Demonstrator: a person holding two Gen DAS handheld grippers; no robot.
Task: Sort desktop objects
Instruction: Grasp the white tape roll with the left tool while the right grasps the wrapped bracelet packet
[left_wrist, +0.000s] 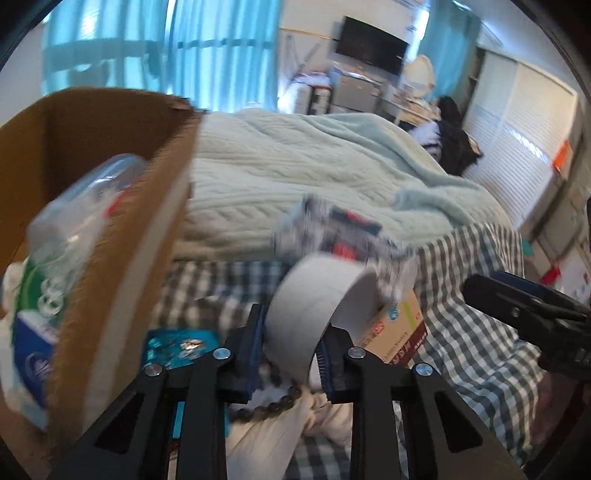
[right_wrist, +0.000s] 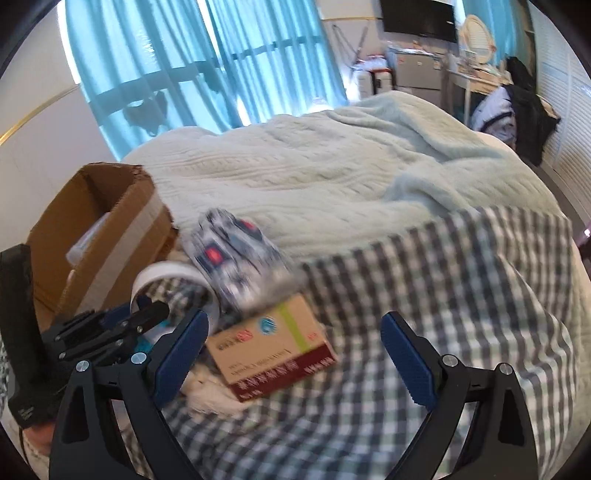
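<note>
print on the medicine box (right_wrist: 271, 349) and blue packet (left_wrist: 31, 363) too blurred to read

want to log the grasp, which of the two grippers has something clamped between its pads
The left gripper: its blue pads press on the white tape roll. The right gripper stands wide open with only the checked bedcover behind the gap.

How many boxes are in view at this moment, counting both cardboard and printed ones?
2. The open cardboard box stands at the left on the bed, with packets inside. The small printed box lies on the checked sheet, beside the tape roll gripped by the left gripper. Others may be hidden.
</note>
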